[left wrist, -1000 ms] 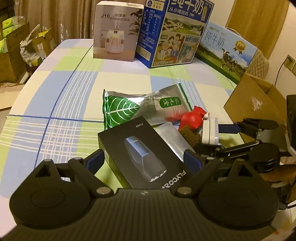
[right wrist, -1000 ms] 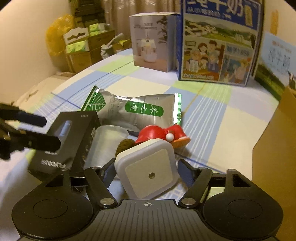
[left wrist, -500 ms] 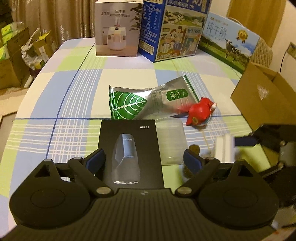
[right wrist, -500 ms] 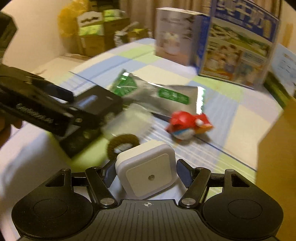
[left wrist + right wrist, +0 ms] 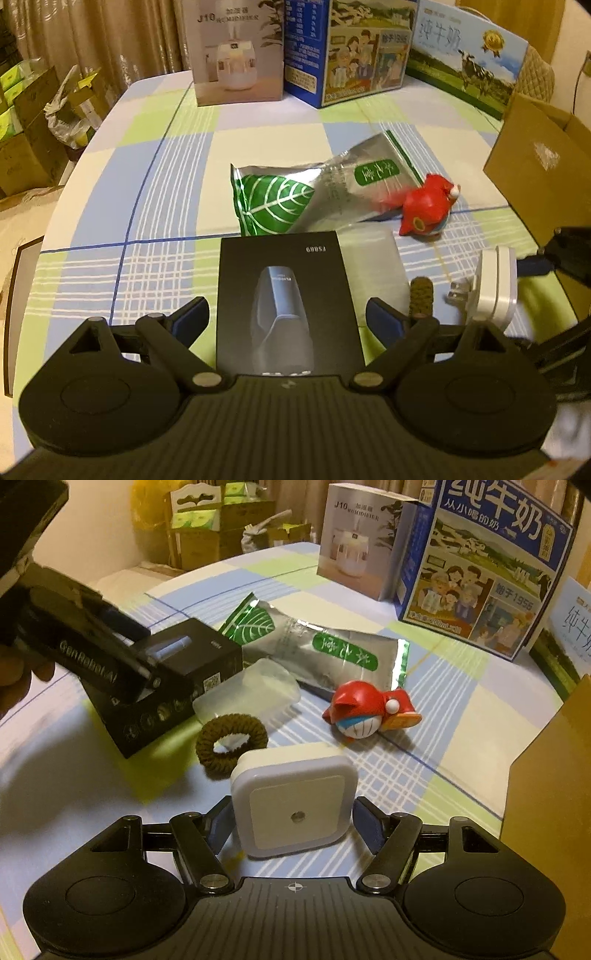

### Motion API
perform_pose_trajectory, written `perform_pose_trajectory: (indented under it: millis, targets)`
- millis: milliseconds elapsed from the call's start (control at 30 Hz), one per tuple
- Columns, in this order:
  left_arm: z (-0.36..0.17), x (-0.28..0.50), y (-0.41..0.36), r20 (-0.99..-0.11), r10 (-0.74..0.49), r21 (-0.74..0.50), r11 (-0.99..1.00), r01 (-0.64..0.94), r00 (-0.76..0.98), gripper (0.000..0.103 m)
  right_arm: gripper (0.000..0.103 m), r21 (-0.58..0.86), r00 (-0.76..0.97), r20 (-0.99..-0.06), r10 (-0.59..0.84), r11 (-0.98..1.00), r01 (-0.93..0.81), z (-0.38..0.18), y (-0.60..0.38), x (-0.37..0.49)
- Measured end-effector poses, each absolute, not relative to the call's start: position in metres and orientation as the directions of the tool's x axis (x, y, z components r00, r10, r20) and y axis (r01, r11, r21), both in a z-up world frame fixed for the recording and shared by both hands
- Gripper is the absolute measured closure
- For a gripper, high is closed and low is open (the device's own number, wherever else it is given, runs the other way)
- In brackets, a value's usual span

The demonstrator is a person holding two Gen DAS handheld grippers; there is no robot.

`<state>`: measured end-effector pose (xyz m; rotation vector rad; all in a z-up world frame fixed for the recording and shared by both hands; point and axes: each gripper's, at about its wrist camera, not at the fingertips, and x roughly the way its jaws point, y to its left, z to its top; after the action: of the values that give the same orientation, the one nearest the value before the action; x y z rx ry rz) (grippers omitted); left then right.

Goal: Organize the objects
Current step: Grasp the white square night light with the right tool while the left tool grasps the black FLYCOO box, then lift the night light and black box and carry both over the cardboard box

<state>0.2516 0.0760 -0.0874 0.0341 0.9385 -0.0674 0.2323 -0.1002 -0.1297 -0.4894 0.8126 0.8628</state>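
Note:
My left gripper [image 5: 287, 319] is open, its fingers on either side of a black shaver box [image 5: 286, 295] that lies on the checked tablecloth. My right gripper [image 5: 291, 821] is shut on a white square night light [image 5: 295, 801] and holds it above the table; the night light also shows at the right of the left wrist view [image 5: 493, 286]. A brown hair tie [image 5: 231, 744], a clear plastic case [image 5: 247, 694], a red toy figure [image 5: 364, 710] and a silver-green tea pouch [image 5: 314, 646] lie beside the black box [image 5: 162, 679].
A brown cardboard box [image 5: 543, 162] stands open at the right table edge. A humidifier box [image 5: 238, 51] and two milk cartons [image 5: 347, 48] stand along the far side. Cardboard boxes [image 5: 26, 122] are stacked on the floor to the left.
My right gripper has lifted the night light up and back toward the right. My left gripper has squared up over the black box and drawn back slightly.

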Motion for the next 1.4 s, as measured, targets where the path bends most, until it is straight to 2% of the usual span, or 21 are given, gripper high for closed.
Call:
perform_pose_trajectory:
  millis: [200,333,500,1167,1400]
  targets:
    - [-0.089,0.251,0.079,-0.812,-0.049,-0.008,0.997,0.073,0.581,0.014,0.039,0.054,0.347,-0.774,0.529,0.602,-0.797,-0.119,-0.103,0.237]
    - [-0.089,0.251,0.081,-0.813,-0.056,-0.018,0.997,0.071,0.579,0.017,0.040,0.030,0.363,-0.779,0.511,0.608,-0.793,-0.118,-0.099,0.233]
    - [-0.092,0.253,0.083,-0.817,-0.056,-0.022,0.998,0.067,0.574,0.026,0.040,0.014,0.384,-0.776,0.500,0.623,-0.782,-0.117,-0.097,0.233]
    - [-0.096,0.258,0.074,-0.826,0.008,0.050,0.997,0.060,0.564,0.027,0.040,0.046,0.439,-0.767,0.468,0.723,-0.690,-0.111,-0.107,0.246]
    - [-0.079,0.246,0.076,-0.796,-0.006,0.005,1.000,0.016,0.605,0.028,0.040,0.063,0.480,-0.745,0.464,0.765,-0.641,-0.103,-0.119,0.249]
